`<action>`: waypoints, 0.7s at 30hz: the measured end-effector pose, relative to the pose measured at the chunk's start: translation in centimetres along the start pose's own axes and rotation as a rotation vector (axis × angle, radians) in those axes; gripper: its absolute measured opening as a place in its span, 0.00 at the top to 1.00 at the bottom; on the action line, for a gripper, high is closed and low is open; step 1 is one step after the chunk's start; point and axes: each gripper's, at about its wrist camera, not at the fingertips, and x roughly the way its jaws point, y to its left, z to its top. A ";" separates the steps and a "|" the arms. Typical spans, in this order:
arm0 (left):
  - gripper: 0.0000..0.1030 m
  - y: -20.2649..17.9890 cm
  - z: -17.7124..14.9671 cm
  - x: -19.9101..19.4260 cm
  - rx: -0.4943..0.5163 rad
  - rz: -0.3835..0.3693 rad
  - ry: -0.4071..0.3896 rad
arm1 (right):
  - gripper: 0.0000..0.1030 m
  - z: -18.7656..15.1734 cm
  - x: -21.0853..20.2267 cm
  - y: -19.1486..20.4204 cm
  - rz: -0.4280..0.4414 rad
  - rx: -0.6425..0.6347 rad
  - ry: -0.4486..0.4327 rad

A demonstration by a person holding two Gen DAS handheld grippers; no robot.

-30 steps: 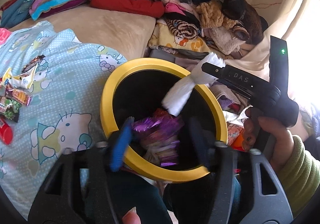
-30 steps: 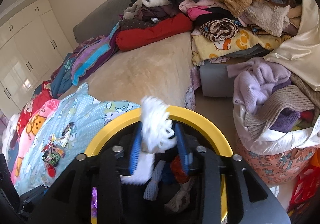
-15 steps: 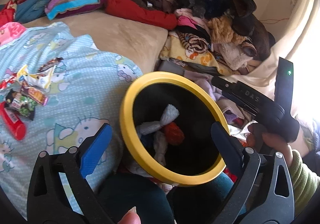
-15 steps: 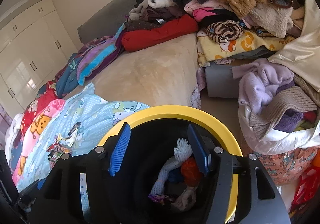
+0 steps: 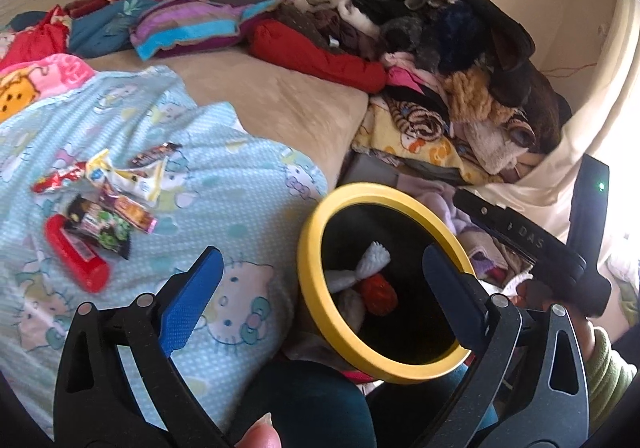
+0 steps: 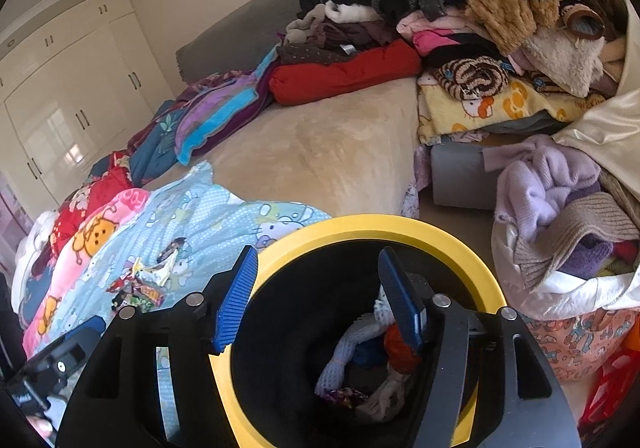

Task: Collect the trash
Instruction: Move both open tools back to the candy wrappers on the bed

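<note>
A black bin with a yellow rim point(image 5: 384, 190) point(image 6: 380, 224) stands against the bed. Inside lie a white foam net point(image 5: 372, 256), a red lump point(image 5: 378, 294) and a purple wrapper point(image 6: 344, 394). My left gripper point(image 5: 320, 288) is wide open and empty, spanning the bin's left rim. My right gripper point(image 6: 318, 298) hovers over the bin mouth; its jaws are opening with nothing between them. Several snack wrappers point(image 5: 116, 200) point(image 6: 144, 284) and a red tube point(image 5: 76, 258) lie on the light blue cartoon blanket point(image 5: 240, 208).
A heap of clothes point(image 5: 440, 60) covers the bed's far right. A bag of knitwear point(image 6: 560, 232) stands right of the bin. Bare beige bedding point(image 6: 320, 152) lies beyond it, white wardrobes point(image 6: 68, 96) at left. A hand in a green sleeve point(image 5: 608, 380) holds the right gripper's body.
The left jaws opened and the purple wrapper dropped into the bin; the right jaws let the white net fall in. Both grippers rose, and the left one swung toward the wrappers.
</note>
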 end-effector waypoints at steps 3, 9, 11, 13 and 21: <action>0.11 0.7 0.3 -0.7 -0.011 0.015 -0.023 | 0.41 -0.1 -0.2 0.8 0.012 -0.014 -0.001; 0.11 2.2 0.9 -1.6 -0.036 0.045 -0.061 | 0.41 -0.6 0.0 3.0 0.033 -0.044 0.010; 0.11 2.9 1.0 -2.0 -0.048 0.061 -0.078 | 0.41 -0.8 0.1 3.9 0.041 -0.059 0.016; 0.11 3.6 1.2 -2.4 -0.061 0.073 -0.091 | 0.41 -1.0 0.4 4.9 0.051 -0.077 0.022; 0.11 7.2 1.6 -3.6 -0.139 0.109 -0.126 | 0.41 -2.1 1.3 8.3 0.077 -0.140 0.052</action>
